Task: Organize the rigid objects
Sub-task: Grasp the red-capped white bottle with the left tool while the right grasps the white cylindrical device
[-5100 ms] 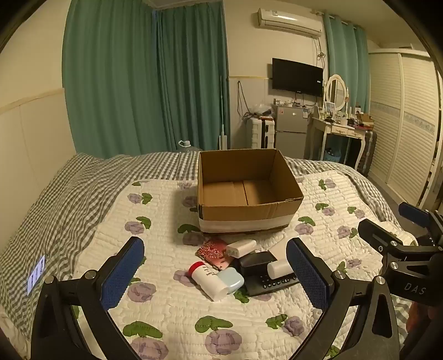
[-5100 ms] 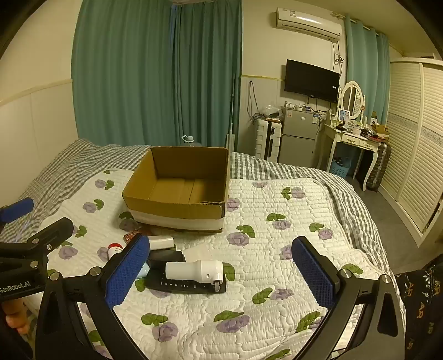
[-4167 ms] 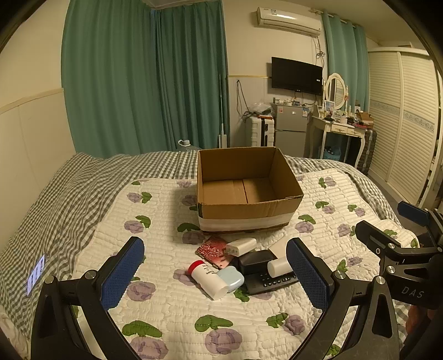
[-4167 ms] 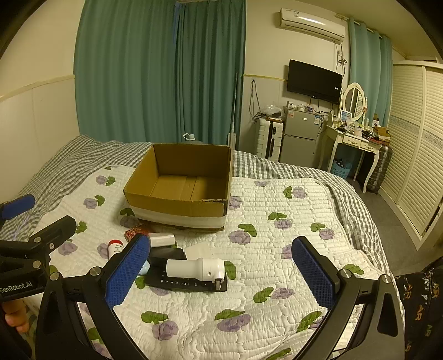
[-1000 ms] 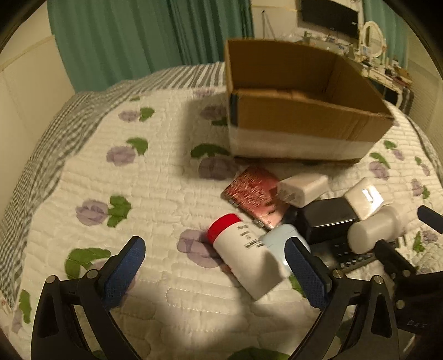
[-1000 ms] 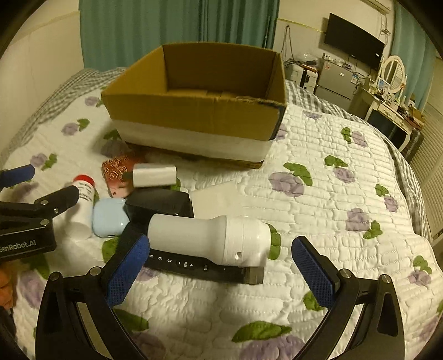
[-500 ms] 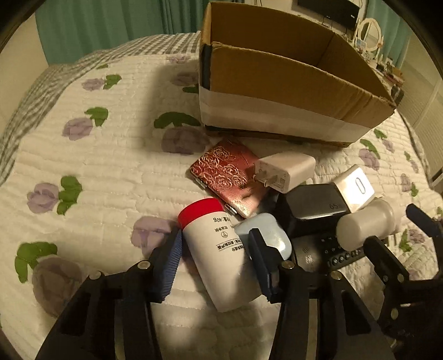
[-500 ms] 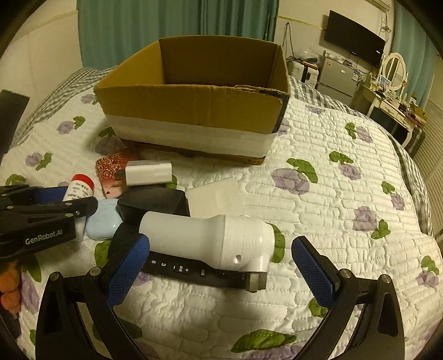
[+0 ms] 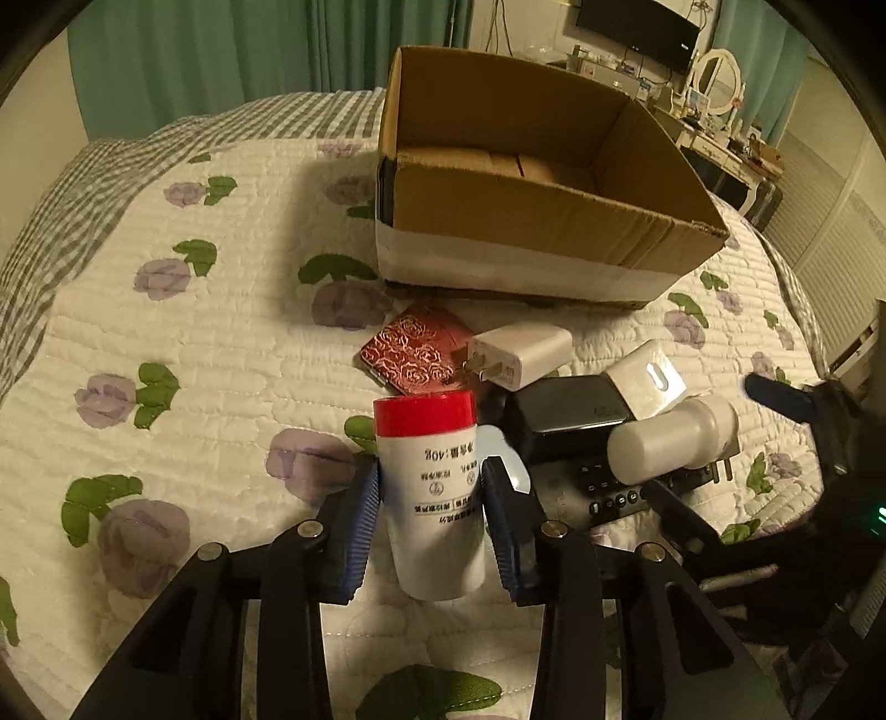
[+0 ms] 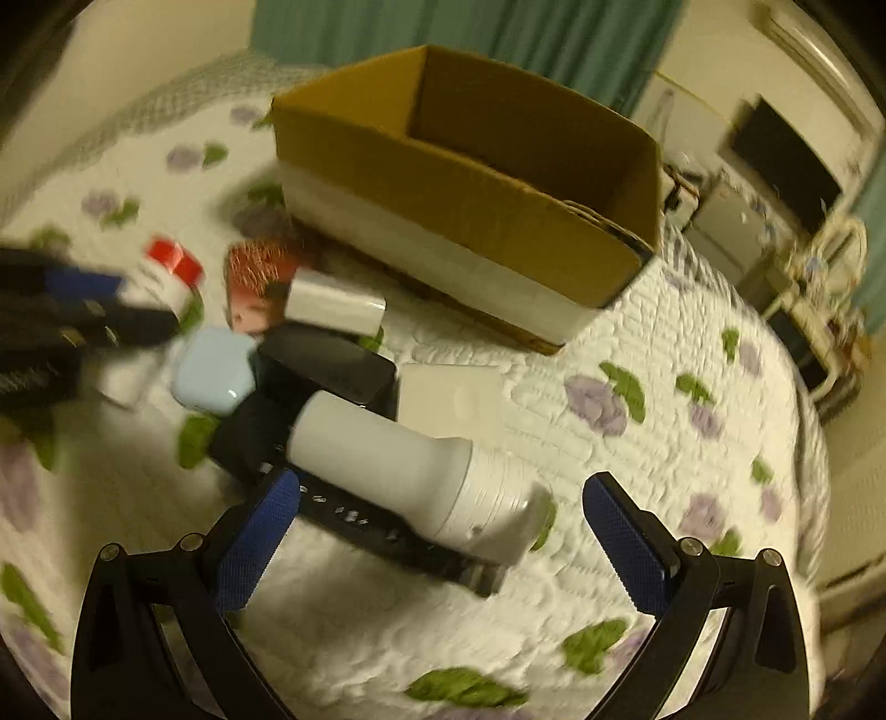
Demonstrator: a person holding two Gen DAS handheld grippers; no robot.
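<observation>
My left gripper (image 9: 432, 509) is shut on a white bottle with a red cap (image 9: 429, 482), held with the cap pointing away. My right gripper (image 10: 443, 526) is open and hovers over a white plug-in device (image 10: 410, 471) that lies on a black remote (image 10: 382, 531). An open cardboard box (image 9: 531, 221) stands behind the pile, with nothing visible inside; it also shows in the right wrist view (image 10: 470, 183). A red patterned case (image 9: 415, 349), a white charger (image 9: 520, 354), a black case (image 9: 565, 410) and a pale blue case (image 10: 213, 376) lie in the pile.
Everything lies on a bed with a white floral quilt (image 9: 194, 343). A flat white square box (image 10: 451, 401) lies beside the black case. Green curtains (image 9: 221, 55), a dressing table and a wall television (image 9: 637, 25) stand beyond the bed.
My left gripper closed on the red-capped bottle and lifted its cap end. My right gripper moved in lower over the white plug-in device and tilted; its view is blurred.
</observation>
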